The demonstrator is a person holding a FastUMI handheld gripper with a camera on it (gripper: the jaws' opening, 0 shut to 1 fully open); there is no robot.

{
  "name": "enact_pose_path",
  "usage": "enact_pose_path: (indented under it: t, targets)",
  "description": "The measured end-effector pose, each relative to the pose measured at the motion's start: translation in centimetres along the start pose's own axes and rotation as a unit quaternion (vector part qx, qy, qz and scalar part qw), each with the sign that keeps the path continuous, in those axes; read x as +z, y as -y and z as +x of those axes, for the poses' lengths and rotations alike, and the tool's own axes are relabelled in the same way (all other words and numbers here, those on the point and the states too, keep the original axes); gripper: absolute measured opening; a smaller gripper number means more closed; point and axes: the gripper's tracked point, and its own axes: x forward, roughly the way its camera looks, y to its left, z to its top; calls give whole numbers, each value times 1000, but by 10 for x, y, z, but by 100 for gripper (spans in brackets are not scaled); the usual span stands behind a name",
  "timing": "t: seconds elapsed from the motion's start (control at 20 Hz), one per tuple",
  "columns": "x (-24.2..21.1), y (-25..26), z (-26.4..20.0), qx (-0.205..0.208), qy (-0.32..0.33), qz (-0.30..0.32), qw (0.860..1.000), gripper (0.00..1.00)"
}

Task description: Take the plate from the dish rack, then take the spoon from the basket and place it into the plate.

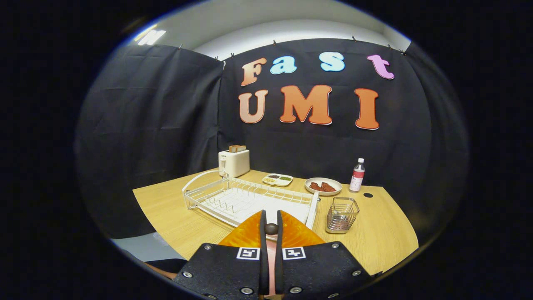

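Spanning a black-draped booth, wooden table (374, 233) under the nearly closed claw (271, 223).

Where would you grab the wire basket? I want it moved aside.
Grip the wire basket by its near top rim, coming from above: it stands upright and open-topped, so one thin wall slips between the fingers. The gripper is shut on the spoon, dark knob showing, over the orange plate.

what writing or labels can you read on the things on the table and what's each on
Toaster: small dark mark on its front, too small to read.
Bottle: label too blurred to read.
Hand-held gripper: two square patterned tags, no words; its fingers are shut on a spoon over the plate.
Nothing readable.
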Motion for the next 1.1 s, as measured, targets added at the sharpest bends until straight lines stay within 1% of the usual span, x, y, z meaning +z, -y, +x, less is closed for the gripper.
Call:
enact_pose_path:
  t: [0.1,0.2,0.35,0.45,0.65,0.8,0.95,1.1]
  targets:
    - [1,-12,-8,23,7,14,1000,5]
    - [0,-20,-15,42,12,7,999,5]
    - [-19,-31,-24,63,0,-14,998,5]
    - [-37,-38,-24,75,-16,-16,997,5]
    - [-71,-28,-20,62,-42,-6,997,5]
    - [-81,-21,-25,59,-41,13,997,7]
    - [-104,-11,-28,56,-64,35,996,13]
    - [-113,-5,-29,50,-73,60,994,16]
